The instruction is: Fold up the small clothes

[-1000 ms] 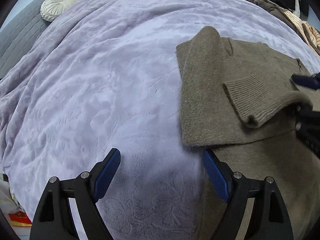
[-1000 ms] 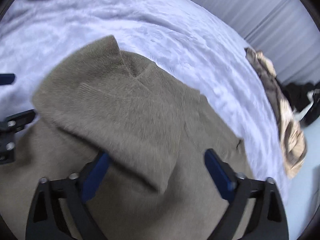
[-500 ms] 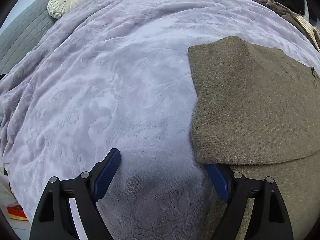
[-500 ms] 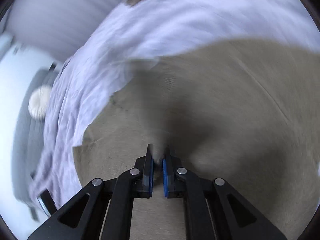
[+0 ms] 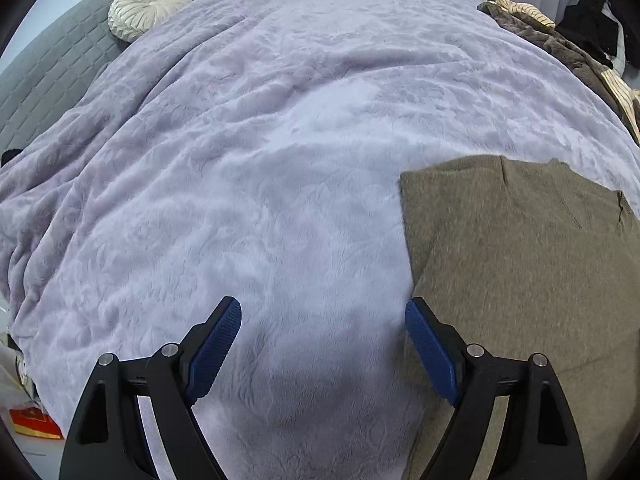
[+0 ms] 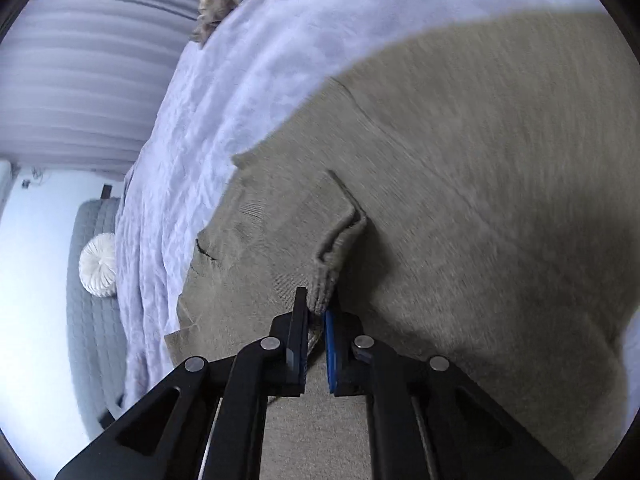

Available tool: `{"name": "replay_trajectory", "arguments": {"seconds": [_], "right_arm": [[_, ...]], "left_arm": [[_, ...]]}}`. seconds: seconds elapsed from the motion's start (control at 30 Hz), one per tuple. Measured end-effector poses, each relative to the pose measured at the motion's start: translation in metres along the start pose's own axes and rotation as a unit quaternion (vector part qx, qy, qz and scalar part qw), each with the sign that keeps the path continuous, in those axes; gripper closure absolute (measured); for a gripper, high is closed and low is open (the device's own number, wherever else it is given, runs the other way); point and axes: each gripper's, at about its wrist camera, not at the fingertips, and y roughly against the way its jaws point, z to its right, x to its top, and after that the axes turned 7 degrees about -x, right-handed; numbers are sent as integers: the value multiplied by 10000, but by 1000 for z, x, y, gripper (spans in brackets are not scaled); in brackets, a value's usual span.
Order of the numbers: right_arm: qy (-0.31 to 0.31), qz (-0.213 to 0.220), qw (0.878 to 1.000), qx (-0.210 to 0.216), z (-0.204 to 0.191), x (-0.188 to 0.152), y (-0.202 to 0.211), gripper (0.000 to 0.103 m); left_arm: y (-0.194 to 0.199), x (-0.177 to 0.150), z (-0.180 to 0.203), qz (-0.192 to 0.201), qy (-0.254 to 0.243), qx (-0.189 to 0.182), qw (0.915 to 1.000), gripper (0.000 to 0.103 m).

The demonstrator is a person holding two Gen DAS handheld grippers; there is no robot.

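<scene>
An olive-brown knit sweater (image 5: 520,264) lies on the lavender plush blanket (image 5: 280,160), at the right in the left wrist view. My left gripper (image 5: 323,318) hangs open above the blanket just left of the sweater's edge, nothing between its blue pads. In the right wrist view the sweater (image 6: 500,160) fills most of the frame. My right gripper (image 6: 316,312) is shut on a ribbed sleeve cuff (image 6: 328,268) of that sweater, which is bunched up between the pads.
A round cream cushion (image 5: 148,8) rests against the grey quilted headboard (image 5: 48,68). A heap of brown and striped clothes (image 5: 560,40) lies at the blanket's far right edge, with curtains (image 6: 80,60) behind. A red packet (image 5: 34,424) lies on the floor.
The sleeve that lay folded over the sweater is out of the left view and the sweater lies flatter. My right gripper rolled, swung across the sweater and shut on the cuff. The left gripper drifted left.
</scene>
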Motion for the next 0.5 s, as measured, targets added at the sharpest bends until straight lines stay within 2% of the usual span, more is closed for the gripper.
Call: {"name": "replay_trajectory", "arguments": {"seconds": [0.1,0.2,0.33,0.43,0.5], "right_arm": [[455,303,9975,-438,-3,-3,19,96],[212,185,9972,-695,21,3,9,96],[316,157,9952,-913,37,6,5,96],[381,209,9926,-1138,36,3,19,86],[322,149,9931,-1117,41,1,30,79]], "left_arm": [[-12,6,14,-51,-205,-86,9997,18],[-33,6,27,-217,-366,0,9991,18],[-50,-1,38,-247,-825,563,9947,18],[-39,0,32,-302,-809,474,9951,18],[-30,-2,28,-408,-704,279,9963,18]]}}
